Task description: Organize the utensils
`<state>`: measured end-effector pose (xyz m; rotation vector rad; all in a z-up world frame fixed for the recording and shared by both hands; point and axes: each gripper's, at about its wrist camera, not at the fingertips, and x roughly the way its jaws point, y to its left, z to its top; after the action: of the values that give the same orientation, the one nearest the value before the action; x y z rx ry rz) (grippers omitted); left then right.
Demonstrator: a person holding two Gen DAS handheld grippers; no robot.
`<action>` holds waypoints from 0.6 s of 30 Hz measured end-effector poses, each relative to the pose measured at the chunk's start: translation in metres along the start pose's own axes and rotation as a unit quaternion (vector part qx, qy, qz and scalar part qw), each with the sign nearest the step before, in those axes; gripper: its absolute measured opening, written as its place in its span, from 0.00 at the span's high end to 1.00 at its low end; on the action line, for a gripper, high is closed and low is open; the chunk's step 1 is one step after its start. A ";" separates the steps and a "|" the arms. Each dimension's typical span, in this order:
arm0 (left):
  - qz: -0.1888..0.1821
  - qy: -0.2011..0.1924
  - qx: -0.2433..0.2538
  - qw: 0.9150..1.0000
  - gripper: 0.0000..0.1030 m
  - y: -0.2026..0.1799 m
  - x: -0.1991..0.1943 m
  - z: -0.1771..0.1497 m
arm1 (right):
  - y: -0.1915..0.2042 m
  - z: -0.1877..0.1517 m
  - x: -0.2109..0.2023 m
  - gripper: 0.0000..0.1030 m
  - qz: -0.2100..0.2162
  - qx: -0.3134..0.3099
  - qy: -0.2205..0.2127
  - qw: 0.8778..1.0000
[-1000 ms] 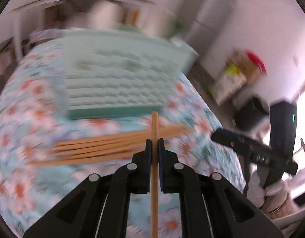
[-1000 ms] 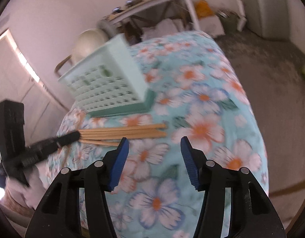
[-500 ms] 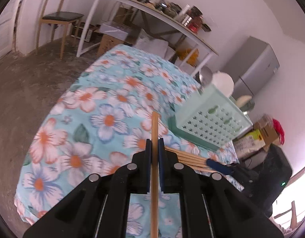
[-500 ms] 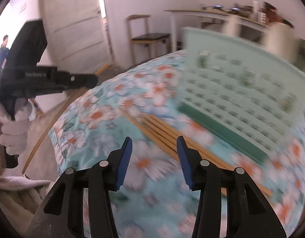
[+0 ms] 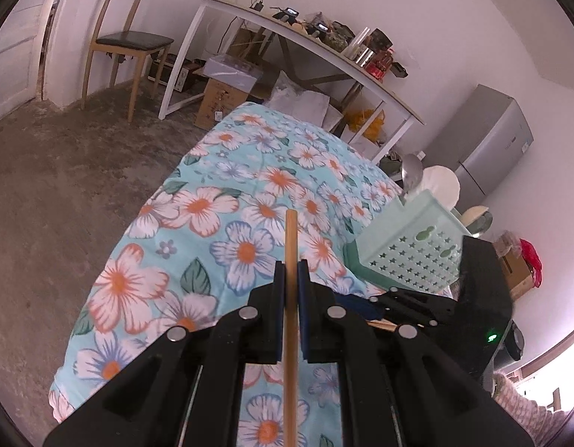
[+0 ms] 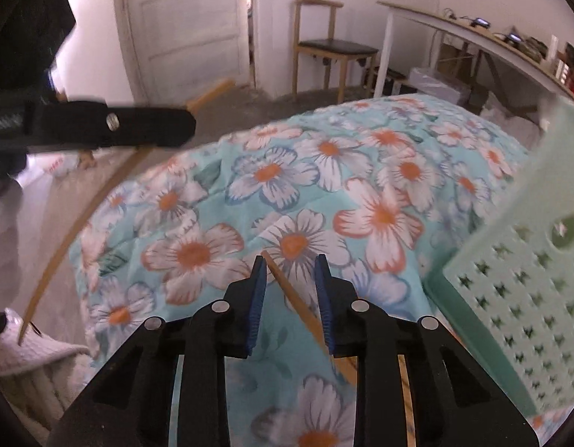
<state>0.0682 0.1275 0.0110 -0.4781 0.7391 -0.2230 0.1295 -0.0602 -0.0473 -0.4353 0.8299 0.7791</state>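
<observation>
I'm holding one chopstick (image 5: 290, 279) pinched tight in the left gripper (image 5: 291, 272), jaws pressed together on it, stick running straight out past the tips over the flowered cloth (image 5: 197, 208). I'm bringing the right gripper (image 6: 290, 264) down onto a second chopstick (image 6: 287, 287) lying on the cloth; its jaws have just been closing and are sitting part-spread, stick between them but the pads not yet touching it as far as I'm seeing. The stick is crossing the gap at a slant, not square to the pads, so I'm risking a skewed pinch: closing now could roll it out sideways or flick the far end up. More sticks (image 6: 406, 402) are lying just beside it under the gripper, so I'm also risking grabbing two, or nudging the pile. The cloth is soft and rumpled, so pressing down could snag fabric in the jaws. The green basket (image 6: 522, 298) is standing near on the right, slotted wall close to my right finger; swinging toward it with a long stick could knock it or jam the tip in a hole. The picture is blurred on that side, so I'm judging clearance loosely. The left stick is hanging long below the grip; it could catch the right gripper when both are converging.
</observation>
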 end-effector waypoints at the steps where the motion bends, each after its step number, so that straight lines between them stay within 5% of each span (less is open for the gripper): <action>1: 0.000 0.000 -0.002 1.000 0.94 0.001 0.000 0.001 | 0.002 0.001 0.006 0.76 -0.001 -0.011 0.009 1.000; 8: 0.008 -0.012 -0.010 1.000 0.94 0.002 0.001 0.004 | 0.010 0.007 0.014 0.86 -0.031 -0.024 0.030 0.999; 18: 0.015 -0.069 -0.026 0.997 0.94 -0.006 -0.018 0.015 | -0.008 0.015 -0.058 0.97 -0.042 0.038 -0.055 0.997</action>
<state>0.0660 0.1338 0.0342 -0.5271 0.6185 -0.1416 0.1176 -0.0819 0.0083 -0.3549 0.7318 0.6860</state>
